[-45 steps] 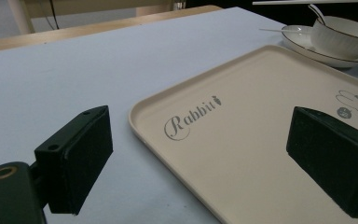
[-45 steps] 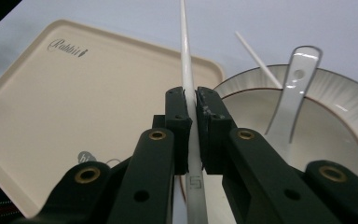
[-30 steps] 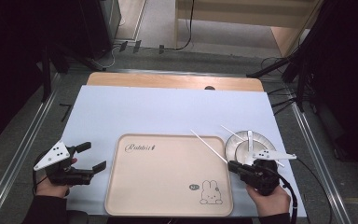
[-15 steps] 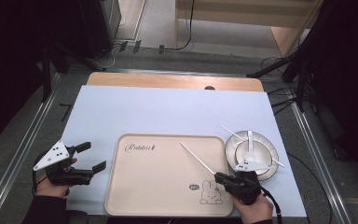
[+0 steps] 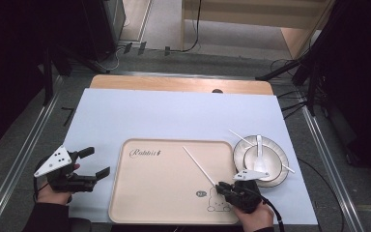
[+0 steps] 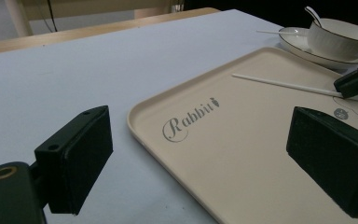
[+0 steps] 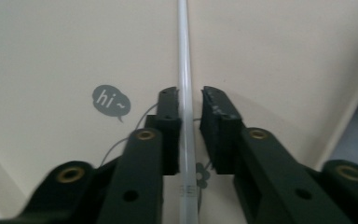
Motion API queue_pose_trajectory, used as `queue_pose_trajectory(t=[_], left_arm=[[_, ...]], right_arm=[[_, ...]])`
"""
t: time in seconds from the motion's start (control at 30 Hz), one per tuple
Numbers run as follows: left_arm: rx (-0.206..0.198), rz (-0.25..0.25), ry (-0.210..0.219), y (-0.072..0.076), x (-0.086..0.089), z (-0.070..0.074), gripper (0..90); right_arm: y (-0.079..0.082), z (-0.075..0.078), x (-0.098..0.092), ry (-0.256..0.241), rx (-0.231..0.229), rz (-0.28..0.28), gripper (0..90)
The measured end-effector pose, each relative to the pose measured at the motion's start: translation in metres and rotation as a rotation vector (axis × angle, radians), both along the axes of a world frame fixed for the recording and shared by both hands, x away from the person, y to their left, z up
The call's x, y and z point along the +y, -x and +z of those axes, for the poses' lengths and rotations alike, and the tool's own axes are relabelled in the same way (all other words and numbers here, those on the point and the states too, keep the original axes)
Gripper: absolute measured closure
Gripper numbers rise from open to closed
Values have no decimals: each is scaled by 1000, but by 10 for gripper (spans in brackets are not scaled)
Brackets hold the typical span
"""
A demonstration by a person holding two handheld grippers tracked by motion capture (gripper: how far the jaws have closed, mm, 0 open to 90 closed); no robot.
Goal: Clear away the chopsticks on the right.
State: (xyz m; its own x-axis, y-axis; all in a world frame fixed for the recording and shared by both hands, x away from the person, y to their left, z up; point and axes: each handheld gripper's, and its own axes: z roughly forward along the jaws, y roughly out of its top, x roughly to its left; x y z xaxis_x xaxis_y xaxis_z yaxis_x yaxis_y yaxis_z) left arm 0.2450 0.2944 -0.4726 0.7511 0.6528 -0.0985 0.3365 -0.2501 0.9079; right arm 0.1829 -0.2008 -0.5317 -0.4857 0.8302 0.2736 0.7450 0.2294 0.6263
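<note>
- Here, in the high view, the right gripper (image 5: 221, 186) sits over the lower right of the beige tray (image 5: 140, 212), with a white chopstick (image 5: 199, 165) running from its jaws up and to the left across the tray. A second chopstick (image 5: 239, 136) lies across the rim of the plate (image 5: 276, 175) just right of the tray, where a bowl (image 5: 252, 155) holds a spoon (image 5: 259, 147). The left gripper (image 5: 95, 162) rests on the white table cover (image 5: 174, 111), left of the tray, its jaws spread and empty.
- In the left gripper view, that gripper's (image 6: 200, 149) wide-apart pads frame the tray's (image 6: 242, 154) near corner, and the chopstick (image 6: 284, 84) looks to lie on or just above the tray, its end in the right gripper (image 6: 356, 80).
- In the right gripper view, the chopstick (image 7: 184, 93) runs straight between the pads (image 7: 214, 116) of the right gripper (image 7: 189, 100). A thin gap shows at the right pad, so I cannot tell whether the grip is clenched or released.
- Judged from this, the step in hand is laying the chopstick on the tray. The next move calls for opening the jaws, lifting clear without dragging the stick, then reaching to the plate for the other one.
</note>
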Motion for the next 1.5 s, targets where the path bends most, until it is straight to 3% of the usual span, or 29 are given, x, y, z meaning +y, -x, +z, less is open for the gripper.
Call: queue_pose_trajectory(t=[0.1,0.17,0.2,0.23,0.37,0.47,0.67,0.83,1.0,1.13,1.5], left_arm=[[1,1,-1,0,0,0,73],[0,0,-3,0,0,0,73],[0,0,-4,0,-1,0,73],[0,1,-4,0,-1,0,73],[2,-1,-3,0,0,0,73],[1,-5,-3,0,-1,0,73],[6,-3,-8,0,-1,0,73],[9,-7,-8,0,-2,-1,73],[6,-9,-13,1,-1,-1,73],[8,-7,-9,1,-1,-1,73],[9,-11,-13,1,-1,-1,73]], right_arm=[[0,1,1,-3,1,13,690],[-1,3,0,-28,0,14,639],[-2,7,-3,-53,-22,19,565],[-2,7,-3,-53,-22,19,565],[-9,24,-10,-70,-67,53,412],[-13,35,-15,-96,-84,68,353],[-19,50,-27,-94,-110,106,331],[-28,60,-45,-137,-131,147,309],[-34,69,-62,-118,-200,198,304],[-45,78,-82,-136,-198,177,291],[-53,82,-119,-126,-213,122,273]])
